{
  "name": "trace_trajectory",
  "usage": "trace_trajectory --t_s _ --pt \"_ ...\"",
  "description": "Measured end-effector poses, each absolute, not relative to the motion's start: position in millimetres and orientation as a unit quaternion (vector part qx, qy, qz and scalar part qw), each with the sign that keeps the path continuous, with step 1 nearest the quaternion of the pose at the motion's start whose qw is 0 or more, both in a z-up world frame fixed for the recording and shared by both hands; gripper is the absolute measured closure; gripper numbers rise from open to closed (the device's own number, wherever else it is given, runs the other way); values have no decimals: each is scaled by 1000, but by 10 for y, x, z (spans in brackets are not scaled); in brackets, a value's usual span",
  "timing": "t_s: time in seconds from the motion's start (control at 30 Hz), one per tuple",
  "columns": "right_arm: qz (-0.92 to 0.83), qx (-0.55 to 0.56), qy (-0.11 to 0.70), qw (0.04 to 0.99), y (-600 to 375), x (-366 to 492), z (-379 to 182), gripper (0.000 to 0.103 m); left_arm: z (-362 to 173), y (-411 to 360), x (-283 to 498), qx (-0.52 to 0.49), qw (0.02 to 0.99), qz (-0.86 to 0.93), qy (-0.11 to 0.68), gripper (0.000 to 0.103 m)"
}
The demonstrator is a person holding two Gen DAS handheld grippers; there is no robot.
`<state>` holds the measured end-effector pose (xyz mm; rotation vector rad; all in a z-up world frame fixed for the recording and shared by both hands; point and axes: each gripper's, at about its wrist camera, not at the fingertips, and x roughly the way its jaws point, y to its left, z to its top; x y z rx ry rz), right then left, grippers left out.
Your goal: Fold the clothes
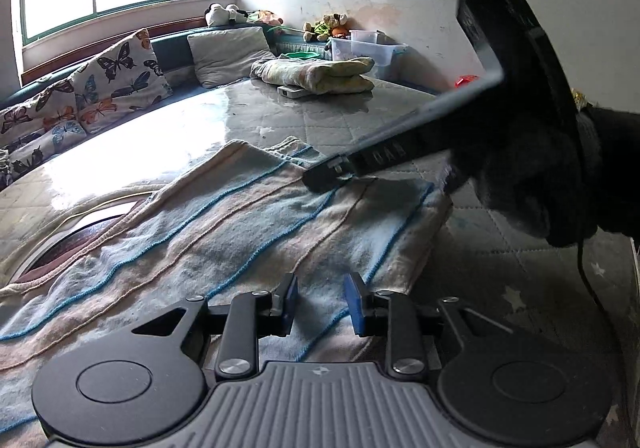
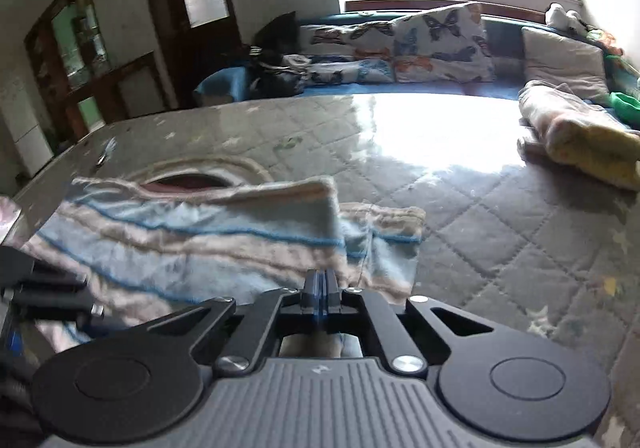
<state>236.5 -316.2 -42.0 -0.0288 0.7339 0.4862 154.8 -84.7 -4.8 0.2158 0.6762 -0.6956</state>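
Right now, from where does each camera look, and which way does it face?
Left wrist: on the left tongs, open over the striped garment, facing the corner wall; right tongs and gloved hand show.
Right wrist: on the right tongs, shut on the garment's edge, facing window and door.
Shared: garment, butterfly pillows, folded blanket.

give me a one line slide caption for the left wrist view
Open left gripper hovers over a striped garment on the quilted mattress while the right gripper reaches its far edge.

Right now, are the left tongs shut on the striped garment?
No, the left tongs are open, blue pads apart above the striped garment.
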Motion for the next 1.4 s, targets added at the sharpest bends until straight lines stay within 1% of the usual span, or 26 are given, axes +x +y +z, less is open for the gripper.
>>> trace_trajectory --t_s 0.1,0.23,0.33,0.43,0.5,0.57,0.63,0.77,0.83,1.0,1.1,1.4 --pt "239 -54 337 909 -3027 2419 -329 99 -54 -836 1535 99 880 -331 327 72" --pt "258 -36 330 908 -2812 2651 -248 98 -51 -849 1516 95 881 -327 328 72" --pt "249 -27 339 907 -2608 2904 -283 97 -50 -823 1510 92 881 -327 330 72" --pt "221 -35 365 904 -2490 3120 -488 97 -37 -765 1469 89 881 -323 333 71" --pt "216 -18 365 905 -2519 3154 -506 97 -23 -687 1417 90 884 -317 333 71" --pt "211 -10 366 906 -2567 3110 -452 97 6 -558 1351 90 890 -301 331 71" --pt "214 -9 363 907 -2604 3025 -390 92 61 -347 1292 80 902 -273 326 71" --pt "244 -20 358 901 -2628 2727 -279 89 150 128 1216 48 924 -199 324 71" --pt "261 -32 362 894 -2595 2557 -284 84 169 402 1190 25 932 -153 327 71" --pt "279 -44 368 886 -2572 2175 -356 81 93 954 940 -10 937 -73 342 71" --pt "283 -47 371 883 -2589 2011 -398 78 87 1088 753 -9 941 -73 329 71" --pt "279 -33 361 889 -2708 1970 -475 77 113 1185 563 1 943 -79 322 71"
